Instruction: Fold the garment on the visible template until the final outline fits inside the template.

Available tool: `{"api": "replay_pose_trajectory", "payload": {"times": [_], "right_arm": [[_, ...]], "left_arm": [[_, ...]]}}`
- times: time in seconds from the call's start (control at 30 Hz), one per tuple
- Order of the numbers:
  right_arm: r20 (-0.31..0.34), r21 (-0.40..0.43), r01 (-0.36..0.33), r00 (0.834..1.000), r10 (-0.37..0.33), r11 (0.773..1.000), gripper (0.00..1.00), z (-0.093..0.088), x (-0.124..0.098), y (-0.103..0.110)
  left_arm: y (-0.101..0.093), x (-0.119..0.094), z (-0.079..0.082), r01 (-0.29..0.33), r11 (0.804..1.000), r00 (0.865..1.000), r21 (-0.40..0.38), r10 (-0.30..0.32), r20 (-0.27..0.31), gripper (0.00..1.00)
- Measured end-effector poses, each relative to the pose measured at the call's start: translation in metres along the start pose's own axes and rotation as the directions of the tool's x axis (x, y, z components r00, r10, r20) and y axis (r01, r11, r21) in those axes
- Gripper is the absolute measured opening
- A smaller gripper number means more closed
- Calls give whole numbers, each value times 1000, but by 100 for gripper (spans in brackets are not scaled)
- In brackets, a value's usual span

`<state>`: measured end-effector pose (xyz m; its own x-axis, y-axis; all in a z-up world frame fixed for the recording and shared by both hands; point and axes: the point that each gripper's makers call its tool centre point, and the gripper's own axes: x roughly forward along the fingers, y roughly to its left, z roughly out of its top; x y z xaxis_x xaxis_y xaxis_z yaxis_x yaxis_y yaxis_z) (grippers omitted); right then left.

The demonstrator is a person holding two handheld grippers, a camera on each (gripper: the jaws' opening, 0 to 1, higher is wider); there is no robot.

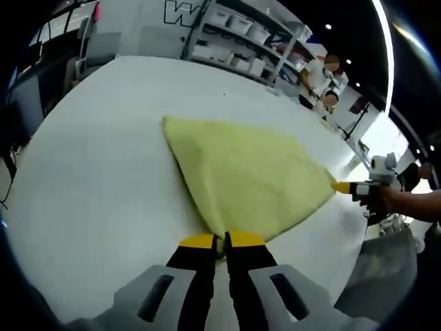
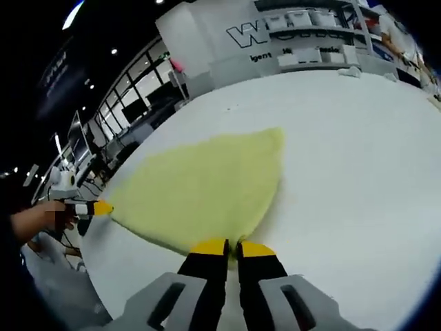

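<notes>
A pale yellow garment lies flat on the white table, tapering toward me. My left gripper is shut on its nearest corner, yellow tips pressed together over the cloth. From the right, my right gripper pinches the garment's right corner, with a hand behind it. In the right gripper view the same garment spreads ahead on the table, and my right gripper is shut on its near corner. The left gripper holds the far left corner there.
Shelves with white bins stand beyond the table's far edge, and a person is at the back right. A white wall with lettering and windows lie behind the table. The table edge runs close on the right.
</notes>
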<state>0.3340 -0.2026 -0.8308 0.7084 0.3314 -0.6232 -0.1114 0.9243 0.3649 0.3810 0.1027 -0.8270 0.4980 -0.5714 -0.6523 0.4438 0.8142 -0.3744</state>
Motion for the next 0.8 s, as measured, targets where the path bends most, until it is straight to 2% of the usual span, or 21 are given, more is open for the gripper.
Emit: {"api": "replay_pose_trajectory", "payload": {"times": [0.27,0.5,0.8], "right_arm": [[2,-72,-1,1000,2,997,0,-2,-8,2],[-19,-105,-8,1000,6,994,0,-12,-18,4],[-24,-109,-5,1000,2,994,0,-24,-29,7]], "left_arm": [[-2,-4,-2,7,1000,1000,-4,-7,7,4],[-7,-10,-11,18,1000,1000,2,-18,1,3],[-11,-19,-21,24,1000,1000,-1,-24,0,3]]}}
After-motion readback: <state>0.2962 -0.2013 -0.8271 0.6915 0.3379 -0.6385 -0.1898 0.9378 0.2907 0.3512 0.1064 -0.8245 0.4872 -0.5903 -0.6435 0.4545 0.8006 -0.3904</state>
